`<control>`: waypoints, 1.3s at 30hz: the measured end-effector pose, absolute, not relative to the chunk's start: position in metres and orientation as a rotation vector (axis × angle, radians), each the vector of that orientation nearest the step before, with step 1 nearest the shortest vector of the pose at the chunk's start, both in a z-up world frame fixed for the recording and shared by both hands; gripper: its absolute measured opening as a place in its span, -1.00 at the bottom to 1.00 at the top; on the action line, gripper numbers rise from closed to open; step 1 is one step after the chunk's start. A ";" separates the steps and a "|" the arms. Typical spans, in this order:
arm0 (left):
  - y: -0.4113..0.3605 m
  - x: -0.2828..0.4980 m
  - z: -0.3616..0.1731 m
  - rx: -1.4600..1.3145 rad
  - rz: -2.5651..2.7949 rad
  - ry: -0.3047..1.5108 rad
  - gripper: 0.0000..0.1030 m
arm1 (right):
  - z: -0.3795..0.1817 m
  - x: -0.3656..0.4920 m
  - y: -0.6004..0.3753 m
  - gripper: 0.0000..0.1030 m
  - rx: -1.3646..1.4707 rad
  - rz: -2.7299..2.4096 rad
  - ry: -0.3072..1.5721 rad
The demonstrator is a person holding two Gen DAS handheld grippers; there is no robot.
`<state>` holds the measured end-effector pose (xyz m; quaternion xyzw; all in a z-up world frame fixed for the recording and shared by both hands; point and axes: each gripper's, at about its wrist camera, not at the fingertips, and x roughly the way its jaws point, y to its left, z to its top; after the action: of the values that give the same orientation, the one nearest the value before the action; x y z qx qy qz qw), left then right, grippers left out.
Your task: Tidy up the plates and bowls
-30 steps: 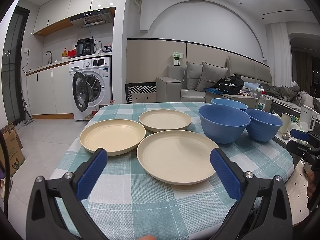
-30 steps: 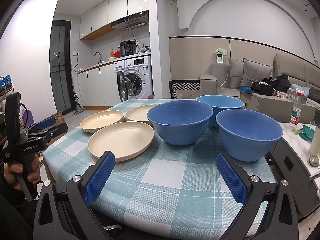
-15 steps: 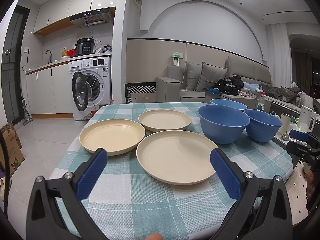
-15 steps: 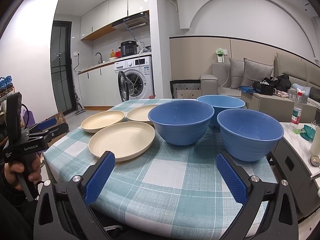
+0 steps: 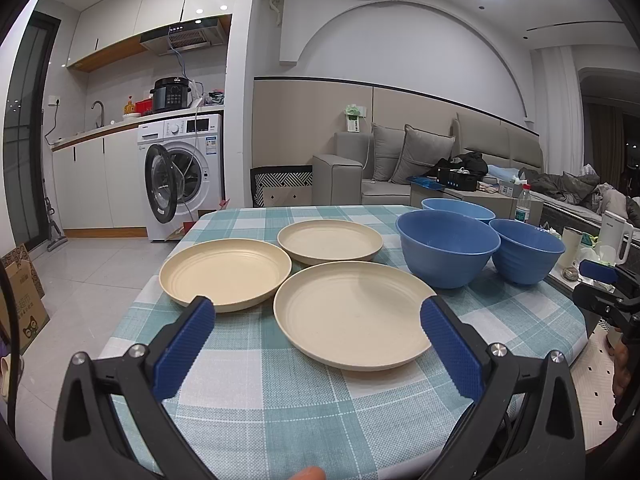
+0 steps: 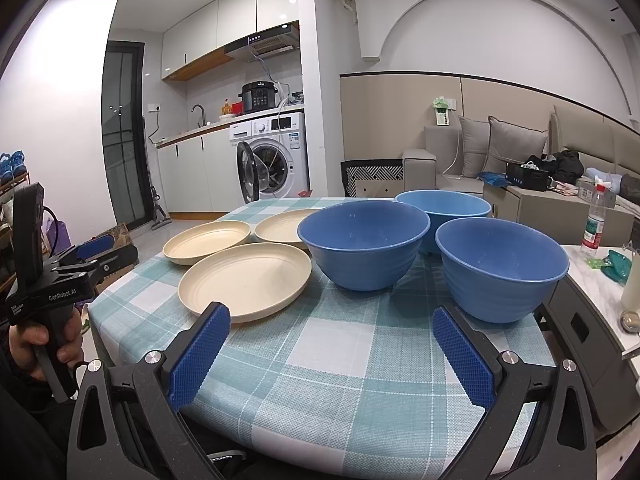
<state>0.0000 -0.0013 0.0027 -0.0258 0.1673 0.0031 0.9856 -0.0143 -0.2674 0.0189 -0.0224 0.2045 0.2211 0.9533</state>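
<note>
While both grippers hover spread and empty off the table's near edge, nothing shifts: left gripper point(image 5: 316, 330), right gripper point(image 6: 330, 334). Three plates point(image 5: 352, 316) toward the left edge, three bowls point(image 6: 364, 248) toward the right, all unstacked. Sorting not yet begun.

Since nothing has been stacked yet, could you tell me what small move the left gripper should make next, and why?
Probably ease the open left gripper forward and down to the nearest plate. It is framed between the fingers, lies flat on the table, and all three plates sit separately.
</note>
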 end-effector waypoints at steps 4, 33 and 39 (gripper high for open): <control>-0.001 0.000 0.003 -0.051 0.006 0.336 1.00 | 0.018 -0.015 -0.267 0.99 -0.044 0.449 0.415; 0.000 0.000 0.002 -0.051 0.005 0.333 1.00 | 0.020 -0.017 -0.266 0.99 -0.049 0.446 0.416; 0.003 0.000 0.002 -0.049 0.005 0.328 1.00 | 0.023 -0.017 -0.269 0.99 -0.049 0.439 0.412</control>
<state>-0.0002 0.0033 0.0016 -0.0244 0.1634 0.0023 0.9863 -0.0174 -0.2686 0.0234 -0.0239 0.2027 0.2163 0.9547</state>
